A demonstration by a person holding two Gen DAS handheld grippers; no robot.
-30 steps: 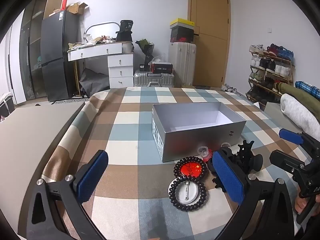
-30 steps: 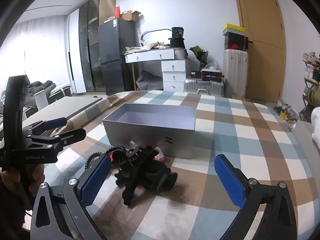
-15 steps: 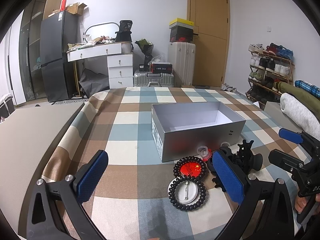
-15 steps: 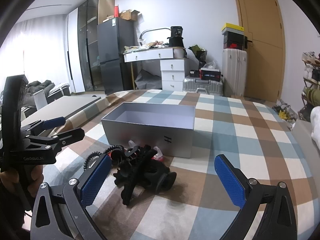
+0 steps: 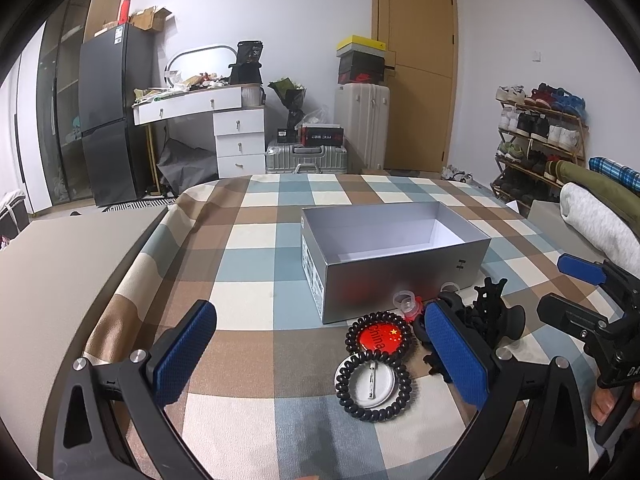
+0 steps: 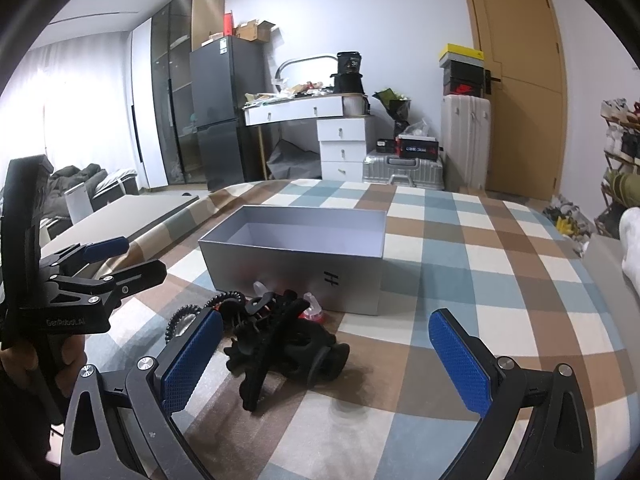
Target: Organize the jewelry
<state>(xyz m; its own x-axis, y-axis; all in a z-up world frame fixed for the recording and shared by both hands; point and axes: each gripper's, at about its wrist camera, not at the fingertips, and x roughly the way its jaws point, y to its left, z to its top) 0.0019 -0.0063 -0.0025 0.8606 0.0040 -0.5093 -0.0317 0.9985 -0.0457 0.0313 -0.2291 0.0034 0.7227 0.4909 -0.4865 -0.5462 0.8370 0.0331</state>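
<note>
On the checked table in the left wrist view, the left tool (image 5: pixel 320 352) hangs spread and empty above two black coil bracelets (image 5: pixel 376 364) just before the empty grey box (image 5: pixel 400 276). In the right wrist view, the right tool (image 6: pixel 324 360) gapes too, framing black hair claws (image 6: pixel 284 344); nothing looks packed, so closing on one comes next.

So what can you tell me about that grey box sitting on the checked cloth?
The grey box is a rectangular, lidless container, cardboard by the look of it, with matte silver-grey outer walls and a paler inside. It looks empty as far as its floor shows. A small black mark sits on its long front wall and printing on its short end. It rests flat and upright on the checked cloth, with the hair accessories and badges piled just before its front wall.
</note>
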